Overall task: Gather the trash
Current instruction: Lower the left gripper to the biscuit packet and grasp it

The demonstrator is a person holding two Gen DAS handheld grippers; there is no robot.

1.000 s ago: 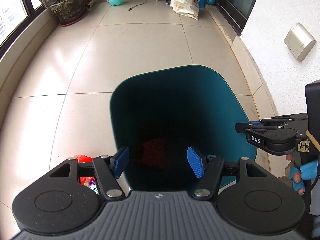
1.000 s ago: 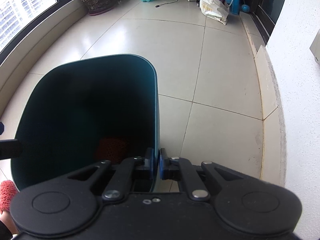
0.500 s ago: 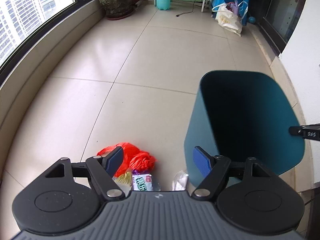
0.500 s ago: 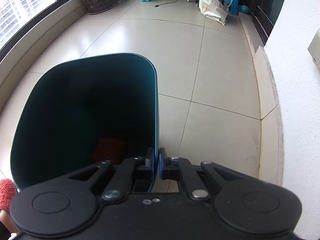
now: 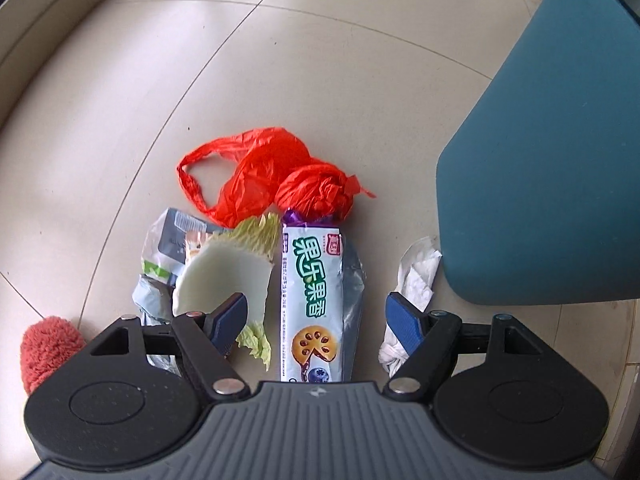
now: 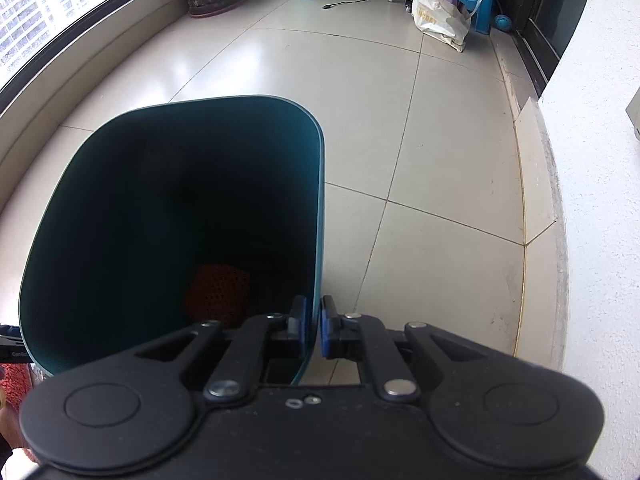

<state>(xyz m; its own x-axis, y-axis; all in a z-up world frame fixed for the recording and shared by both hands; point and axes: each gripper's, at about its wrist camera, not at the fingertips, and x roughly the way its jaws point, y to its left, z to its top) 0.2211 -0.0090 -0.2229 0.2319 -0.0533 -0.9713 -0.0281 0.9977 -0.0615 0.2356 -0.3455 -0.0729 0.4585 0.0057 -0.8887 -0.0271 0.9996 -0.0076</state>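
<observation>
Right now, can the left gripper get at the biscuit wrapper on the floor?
Probably yes. The left gripper is open, pointing down with the biscuit wrapper lying between its fingers. Nothing covers the wrapper; the cabbage leaf beside it may get pinched too.

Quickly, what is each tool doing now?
Left tool: open, empty, above the cookie wrapper.
Right tool: closed on the bin rim.

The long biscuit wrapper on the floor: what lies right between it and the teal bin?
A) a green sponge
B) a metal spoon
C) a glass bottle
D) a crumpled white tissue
D: a crumpled white tissue lies on the tiles between the biscuit wrapper and the lower wall of the teal bin; no bottle, sponge or spoon shows there.
</observation>
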